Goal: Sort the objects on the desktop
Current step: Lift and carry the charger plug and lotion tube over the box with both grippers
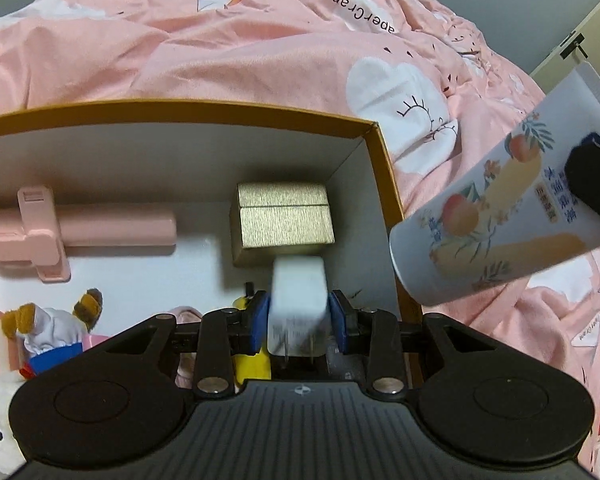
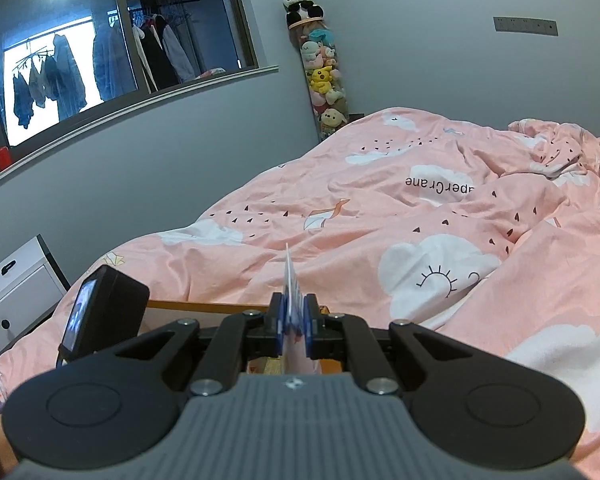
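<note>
**A pink bed in a grey room**

A pink quilt printed with white clouds, small dark triangles and paper cranes [image 2: 440, 208] lies rumpled across the bed and fills most of both views. Behind it stands a plain grey wall [image 2: 420, 40] carrying a grey switch plate [image 2: 525, 26]. In the corner rises a tall clear tube packed with small plush toys [image 2: 324, 80], with a black-and-white panda plush [image 2: 302, 2] sitting on top. A window [image 2: 100, 48] shows hanging clothes and a round lamp's reflection. A white bedside cabinet [image 2: 16, 292] stands at the left.
</note>
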### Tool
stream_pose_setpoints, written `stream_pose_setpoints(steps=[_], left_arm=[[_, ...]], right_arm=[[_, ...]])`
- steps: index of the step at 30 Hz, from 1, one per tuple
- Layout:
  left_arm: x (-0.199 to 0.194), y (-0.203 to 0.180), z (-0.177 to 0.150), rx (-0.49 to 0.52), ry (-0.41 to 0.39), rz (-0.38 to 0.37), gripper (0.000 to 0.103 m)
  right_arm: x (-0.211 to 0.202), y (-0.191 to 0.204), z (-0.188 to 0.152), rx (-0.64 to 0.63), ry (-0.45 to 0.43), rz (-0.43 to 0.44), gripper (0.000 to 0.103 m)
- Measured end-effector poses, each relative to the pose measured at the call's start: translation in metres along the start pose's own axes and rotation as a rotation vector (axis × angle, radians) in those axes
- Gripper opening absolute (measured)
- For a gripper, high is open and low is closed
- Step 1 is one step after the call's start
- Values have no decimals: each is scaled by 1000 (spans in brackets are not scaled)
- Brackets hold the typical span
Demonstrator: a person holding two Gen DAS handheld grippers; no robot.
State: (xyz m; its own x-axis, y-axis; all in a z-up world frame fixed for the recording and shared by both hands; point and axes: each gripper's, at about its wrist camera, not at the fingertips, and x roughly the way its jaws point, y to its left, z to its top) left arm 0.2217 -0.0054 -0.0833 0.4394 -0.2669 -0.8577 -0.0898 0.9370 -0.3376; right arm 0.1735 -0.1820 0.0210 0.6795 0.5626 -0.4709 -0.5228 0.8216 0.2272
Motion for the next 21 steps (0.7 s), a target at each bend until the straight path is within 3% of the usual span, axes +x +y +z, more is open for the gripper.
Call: stream_pose_setpoints(steps=[7, 13, 18, 21], left_arm=[[-3, 2, 1, -12, -8, -21, 36], [-31, 17, -2, -42, -87, -36, 36], [-27, 36, -11, -111, -57, -29, 36], [-18, 32, -16, -90, -42, -32, 36]], right_arm=[[0, 0, -1, 0, 3, 3, 10], [-2, 4, 1, -15, -4, 20, 10], [1, 14, 5, -30, -12, 44, 10], [4, 20, 4, -40, -7, 49, 10]])
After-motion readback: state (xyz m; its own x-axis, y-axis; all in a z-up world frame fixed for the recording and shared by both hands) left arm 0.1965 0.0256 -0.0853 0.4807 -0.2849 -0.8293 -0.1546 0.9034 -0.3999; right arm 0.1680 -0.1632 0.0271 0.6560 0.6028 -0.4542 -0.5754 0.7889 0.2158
